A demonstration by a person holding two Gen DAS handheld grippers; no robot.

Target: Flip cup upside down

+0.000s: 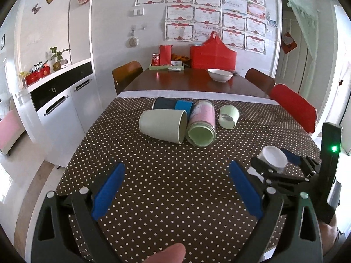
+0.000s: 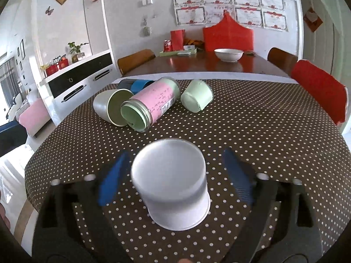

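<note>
A white cup (image 2: 173, 184) stands upside down on the dotted tablecloth (image 2: 252, 127), between the open blue-padded fingers of my right gripper (image 2: 175, 175), which do not touch it. It also shows in the left wrist view (image 1: 273, 157), inside the right gripper (image 1: 283, 164). My left gripper (image 1: 175, 186) is open and empty over the cloth. Further back lie a grey-green cup (image 1: 163, 125), a pink-labelled jar (image 1: 201, 123), a small green cup (image 1: 228, 116) and a dark blue cup (image 1: 173, 104), all on their sides.
Beyond the cloth is a wooden table (image 1: 186, 81) with a white bowl (image 1: 220, 74), a red bag (image 1: 212, 54) and a soda can (image 1: 156, 59). Chairs stand around it; a red-covered chair (image 1: 294, 111) is at the right. White cabinets (image 1: 61, 100) are left.
</note>
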